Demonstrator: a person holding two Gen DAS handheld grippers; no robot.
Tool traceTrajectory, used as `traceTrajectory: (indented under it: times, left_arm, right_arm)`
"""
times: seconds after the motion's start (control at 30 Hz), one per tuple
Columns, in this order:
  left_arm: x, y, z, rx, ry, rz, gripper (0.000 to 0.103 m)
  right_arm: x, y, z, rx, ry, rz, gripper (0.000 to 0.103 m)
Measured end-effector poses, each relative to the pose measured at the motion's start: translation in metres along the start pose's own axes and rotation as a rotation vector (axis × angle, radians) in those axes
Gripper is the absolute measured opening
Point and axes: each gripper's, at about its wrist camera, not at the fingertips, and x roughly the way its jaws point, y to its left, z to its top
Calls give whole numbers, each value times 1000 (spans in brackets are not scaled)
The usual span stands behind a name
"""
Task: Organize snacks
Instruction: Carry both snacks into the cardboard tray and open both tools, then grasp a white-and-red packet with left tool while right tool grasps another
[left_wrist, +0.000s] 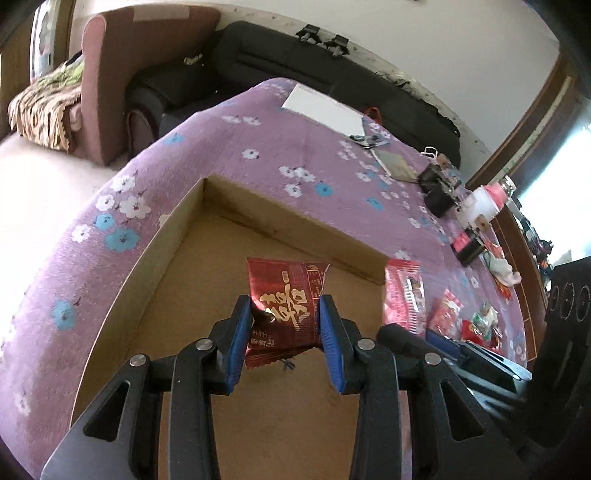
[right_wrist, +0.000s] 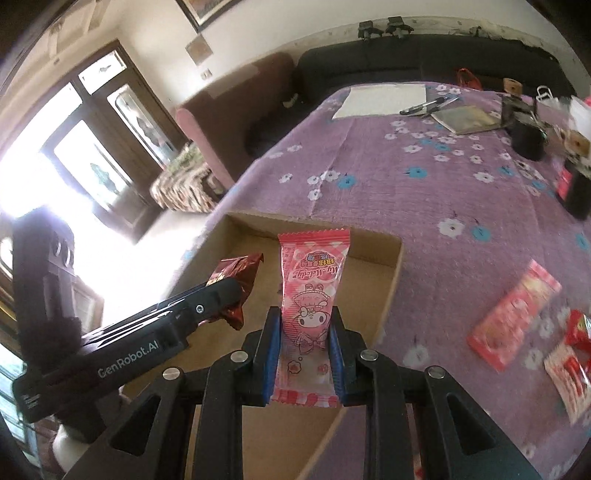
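My left gripper (left_wrist: 284, 306) is shut on a dark red snack packet with gold characters (left_wrist: 286, 295) and holds it above the floor of an open cardboard box (left_wrist: 177, 229). My right gripper (right_wrist: 304, 321) is shut on a pink My Melody snack packet (right_wrist: 312, 284) and holds it upright over the same box (right_wrist: 395, 269), beside the left gripper's black body (right_wrist: 207, 310). The dark red packet also shows in the right wrist view (right_wrist: 240, 277). The pink packet also shows in the left wrist view (left_wrist: 404, 295), at the box's right wall.
The box sits on a purple flowered tablecloth (left_wrist: 258, 147). Loose red and pink snack packets (right_wrist: 513, 317) lie to its right. Further back are a white sheet (right_wrist: 384, 98), pens (right_wrist: 428, 105), a notebook (right_wrist: 465, 118) and black containers (right_wrist: 524, 136). Sofas stand behind the table.
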Motion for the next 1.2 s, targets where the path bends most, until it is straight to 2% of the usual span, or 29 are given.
traceTrajectory:
  times: [0.33,0.37,0.4,0.43,0.47,0.5,0.67,0.73,0.87,0.93,0.97,1.07,1.2]
  left_arm:
    - [14,7,6,-31,21,3,35]
    - [12,6,6,-26,17,9,37]
    - [12,6,7,-25,15,10,45]
    - [10,5,7,-24,9,8,53]
    - [8,5,7,-24,2,8,55]
    - [4,5,7,-25,-11,11,56]
    - [-25,2,5,-35,-64,7,56]
    - [-41,-3,1,-32,-91,2,56]
    - [-75,-17,-16,-16,-130,-49,60]
    - [-86,-28,-27,1,-148,-69,68]
    - [-90,-34,-33,11,-154,-80,68]
    - [-94,-53,-49,37,-138,-116,68]
    - [-83,-89,-72,115,-81,-153,68]
  right_arm:
    - [40,4,10,-42,40,-103,27]
    - [41,4,10,-52,35,-116,27]
    - [41,5,9,-62,27,-128,27]
    - [40,6,10,-67,20,-134,27]
    - [39,6,10,-68,11,-139,29]
    - [37,6,11,-64,6,-130,33]
    - [8,5,13,-42,-43,-102,34]
    - [-10,0,13,-21,-73,-82,37]
    - [-55,-23,7,17,-133,-76,46]
    - [-78,-44,-3,36,-154,-103,49]
    - [-87,-55,-9,43,-162,-124,49]
    - [-106,-94,-26,78,-167,-208,49]
    - [-118,-145,-52,193,-137,-236,49]
